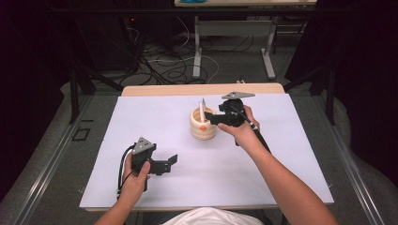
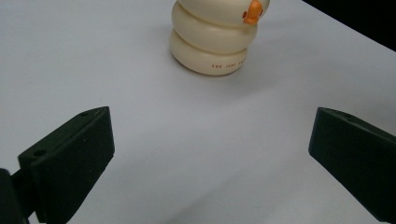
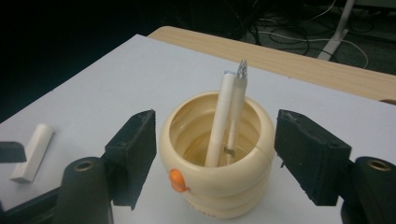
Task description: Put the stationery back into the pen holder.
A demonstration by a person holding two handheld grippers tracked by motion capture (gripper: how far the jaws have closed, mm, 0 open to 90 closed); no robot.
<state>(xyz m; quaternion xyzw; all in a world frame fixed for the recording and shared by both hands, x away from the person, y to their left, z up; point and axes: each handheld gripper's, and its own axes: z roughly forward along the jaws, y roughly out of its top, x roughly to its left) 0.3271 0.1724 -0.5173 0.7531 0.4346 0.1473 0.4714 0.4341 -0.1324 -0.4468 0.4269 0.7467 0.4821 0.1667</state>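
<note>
White pen stands near-upright (tip down) in cup; right gripper released around cup.

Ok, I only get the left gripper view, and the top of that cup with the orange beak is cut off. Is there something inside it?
Observer: Yes, two pens stand in the cup, leaning side by side.
Operator: Where's the other gripper?
Observer: The right gripper is at the cup, its jaws open, one on each side of it.
Operator: Is anything else on the table?
Observer: A small white piece, maybe a cap, lies flat on the white table.
</note>
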